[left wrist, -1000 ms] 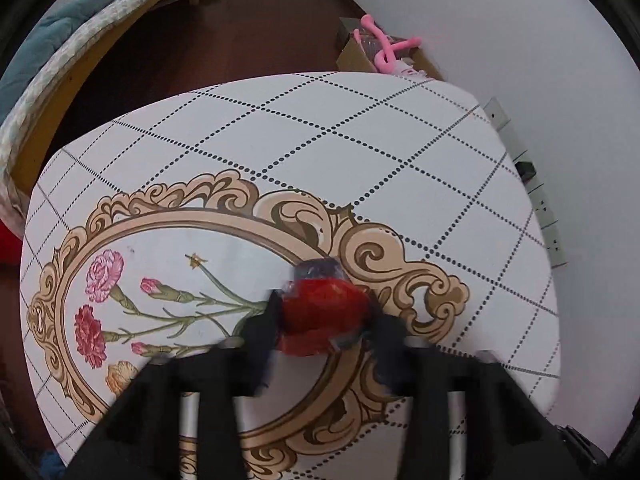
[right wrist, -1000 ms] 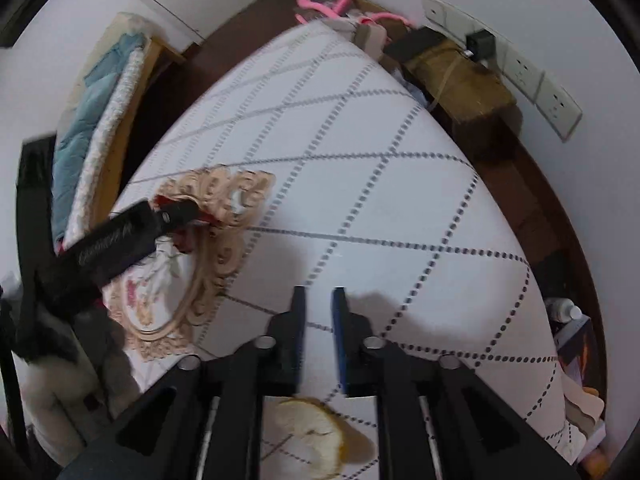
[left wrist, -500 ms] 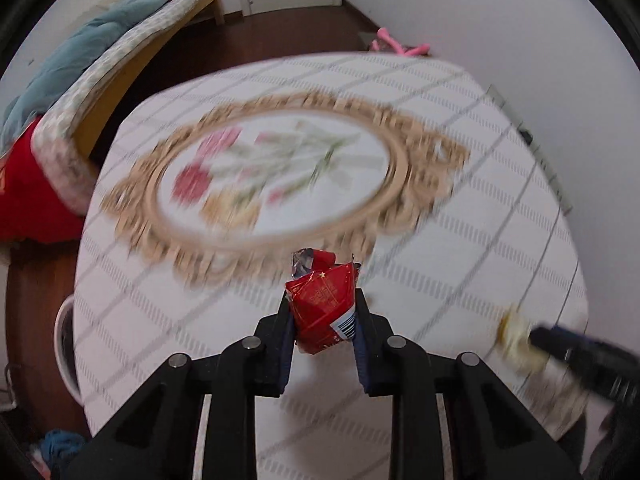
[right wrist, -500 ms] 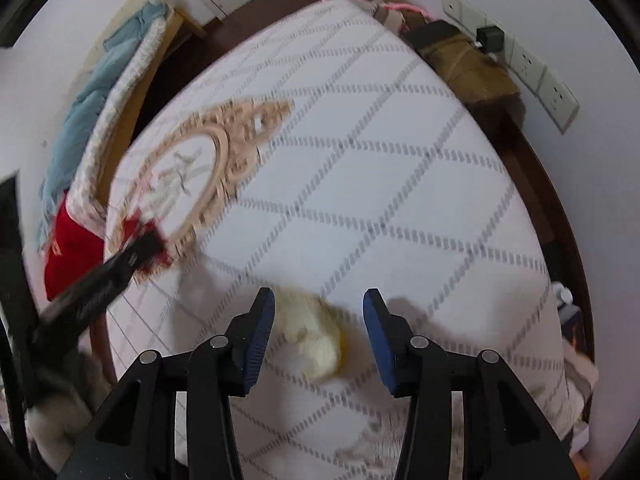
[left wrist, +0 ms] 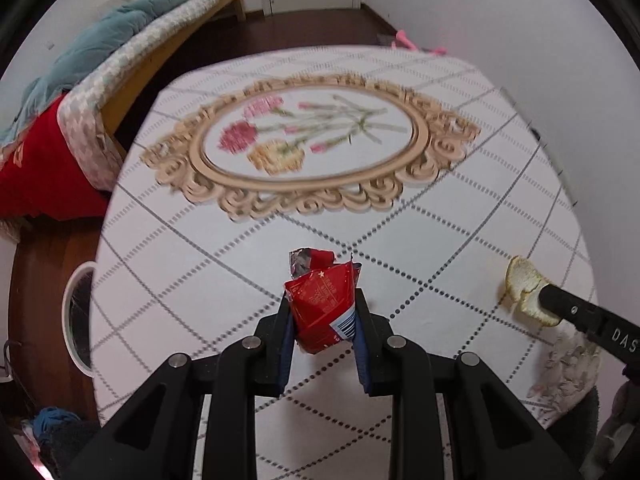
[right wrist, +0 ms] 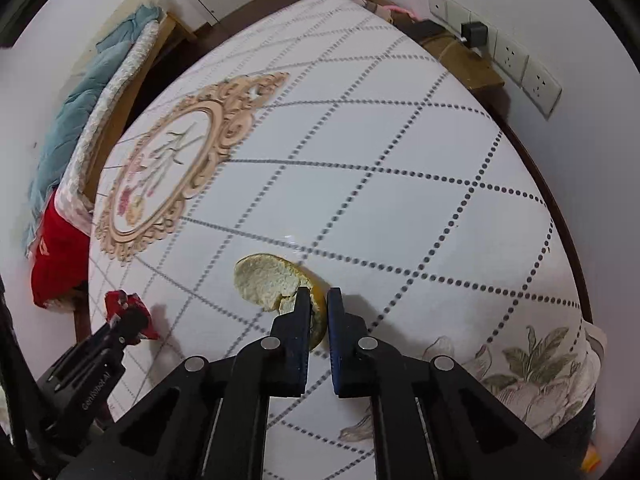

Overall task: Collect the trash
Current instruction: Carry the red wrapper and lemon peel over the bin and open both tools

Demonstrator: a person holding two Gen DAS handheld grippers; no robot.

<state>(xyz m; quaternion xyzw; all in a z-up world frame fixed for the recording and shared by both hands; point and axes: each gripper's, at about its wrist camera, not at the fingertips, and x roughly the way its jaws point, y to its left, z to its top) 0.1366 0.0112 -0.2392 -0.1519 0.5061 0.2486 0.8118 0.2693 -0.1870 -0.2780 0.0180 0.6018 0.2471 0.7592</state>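
Observation:
A crumpled red snack wrapper [left wrist: 322,306] with a silver torn top is pinched in my left gripper [left wrist: 322,300], held above the white checked tablecloth [left wrist: 224,256]. In the right wrist view the same wrapper [right wrist: 126,308] shows at the lower left in the left gripper [right wrist: 134,318]. My right gripper [right wrist: 319,300] is shut on the edge of a yellow citrus peel [right wrist: 268,282] that lies on the cloth near the table's front. In the left wrist view that peel [left wrist: 522,286] sits at the far right with the right gripper [left wrist: 546,300] on it.
A white round bin [left wrist: 78,314] stands on the dark floor left of the table. A bed with a teal blanket [left wrist: 104,44] and a red cloth [left wrist: 44,176] lies farther left. Wall sockets [right wrist: 516,60] and a cardboard box [right wrist: 460,60] line the right wall.
My left gripper drew back toward the table's near edge with the red wrapper, away from the flower print. My right gripper opened around the peel, then closed on it.

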